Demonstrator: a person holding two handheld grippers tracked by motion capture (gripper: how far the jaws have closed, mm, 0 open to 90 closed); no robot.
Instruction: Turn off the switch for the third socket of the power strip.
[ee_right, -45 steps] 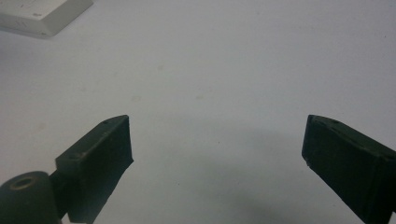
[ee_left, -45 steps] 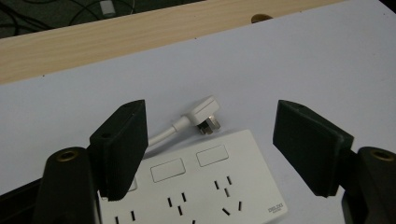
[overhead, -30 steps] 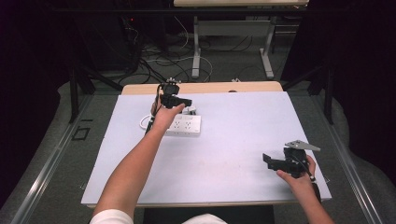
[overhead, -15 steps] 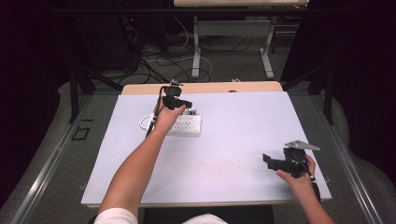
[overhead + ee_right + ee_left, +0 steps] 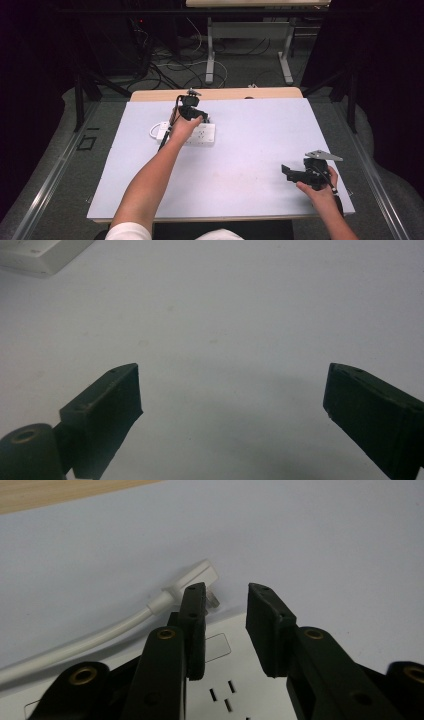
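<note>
A white power strip lies at the back left of the pale mat, its sockets showing just beneath my left gripper. Its white flat plug rests on the mat just past the strip's end, beyond the tip of one jaw, with the cable trailing away. The left gripper points down at the strip's far edge. Its jaws have just been closing and stand a narrow gap apart with nothing between them. My right gripper rests at the near right, wide open over bare mat.
The mat covers a wooden table whose far edge shows behind it. A corner of the power strip shows in the right gripper view. Desk legs and tangled cables lie on the floor beyond.
The left hand has crept slightly nearer and to the right over the power strip. The right hand and its gripper have not moved.
</note>
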